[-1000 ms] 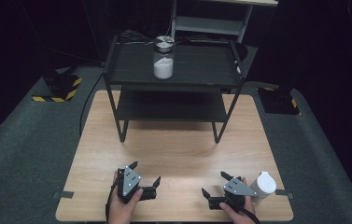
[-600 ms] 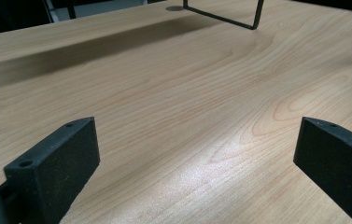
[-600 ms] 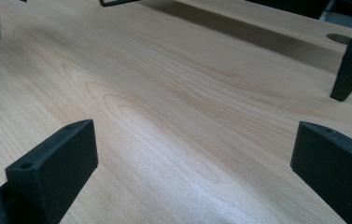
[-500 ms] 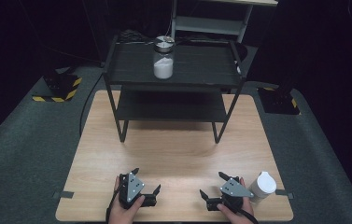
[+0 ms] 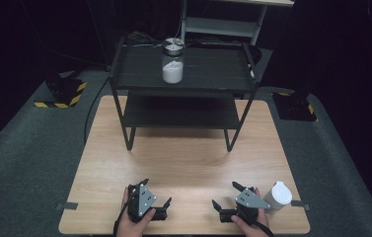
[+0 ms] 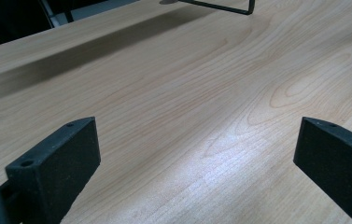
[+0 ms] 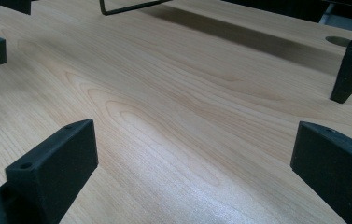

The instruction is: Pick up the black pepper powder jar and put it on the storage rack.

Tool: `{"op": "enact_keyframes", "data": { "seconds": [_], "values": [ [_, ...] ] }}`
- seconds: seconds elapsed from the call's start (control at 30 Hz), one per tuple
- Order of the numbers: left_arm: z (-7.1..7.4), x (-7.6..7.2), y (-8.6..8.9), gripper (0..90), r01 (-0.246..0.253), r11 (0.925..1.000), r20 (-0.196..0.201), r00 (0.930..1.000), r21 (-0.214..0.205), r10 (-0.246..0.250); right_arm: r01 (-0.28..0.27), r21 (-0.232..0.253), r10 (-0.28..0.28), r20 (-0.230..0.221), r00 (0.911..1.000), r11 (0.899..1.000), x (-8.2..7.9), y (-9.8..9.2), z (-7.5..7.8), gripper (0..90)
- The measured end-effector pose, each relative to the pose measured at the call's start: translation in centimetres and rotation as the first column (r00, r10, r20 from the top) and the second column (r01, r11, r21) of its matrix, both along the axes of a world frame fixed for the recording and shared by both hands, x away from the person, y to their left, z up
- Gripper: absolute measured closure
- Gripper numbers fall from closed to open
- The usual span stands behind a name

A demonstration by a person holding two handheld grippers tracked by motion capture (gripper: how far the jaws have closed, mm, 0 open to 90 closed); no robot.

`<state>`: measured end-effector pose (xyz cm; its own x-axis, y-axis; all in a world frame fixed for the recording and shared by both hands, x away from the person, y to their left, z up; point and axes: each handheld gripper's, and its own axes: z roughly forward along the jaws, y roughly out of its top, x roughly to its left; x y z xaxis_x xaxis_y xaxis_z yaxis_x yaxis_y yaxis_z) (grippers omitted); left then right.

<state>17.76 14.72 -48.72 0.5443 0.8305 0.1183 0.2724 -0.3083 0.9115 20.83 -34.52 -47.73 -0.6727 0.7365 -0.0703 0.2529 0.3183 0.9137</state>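
White plastic cup (image 5: pixel 278 195) with a lid stands upright at the near right corner of the tabletop (image 5: pixel 188 163), just beside the right gripper (image 5: pixel 226 203). Largest item: the light wooden tabletop. A black two-tier metal shelf rack (image 5: pixel 181 84) stands on the far half of the tabletop. A clear glass jar (image 5: pixel 172 60) with a metal lid, part-filled with white powder, stands on the rack's top shelf, left of centre. Both grippers sit at the near edge. The right gripper has its jaws wide open, holding nothing. The left gripper (image 5: pixel 157 200), near the left half of that edge, likewise has jaws wide apart and empty.
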Motion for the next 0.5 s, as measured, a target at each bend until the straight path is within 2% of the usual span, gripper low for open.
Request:
{"op": "enact_keyframes", "data": {
  "seconds": [0.17, 0.5],
  "values": [
    [-0.08, 0.03, 0.22, 0.7, -0.015, 0.9996, -0.006, 0.9999, -0.024, 0.015, 0.006, 0.009, -0.006, -0.004, 1.0000, 1.000, 0.05, -0.16, -0.04, 0.5],
    [-0.02, 0.06, 0.19, 0.6, -0.027, 0.9992, -0.014, 0.9995, -0.028, 0.027, 0.023, 0.020, -0.023, 0.011, 0.9997, 1.000, -0.63, -0.21, -0.17, 0.5]
  ]
}}
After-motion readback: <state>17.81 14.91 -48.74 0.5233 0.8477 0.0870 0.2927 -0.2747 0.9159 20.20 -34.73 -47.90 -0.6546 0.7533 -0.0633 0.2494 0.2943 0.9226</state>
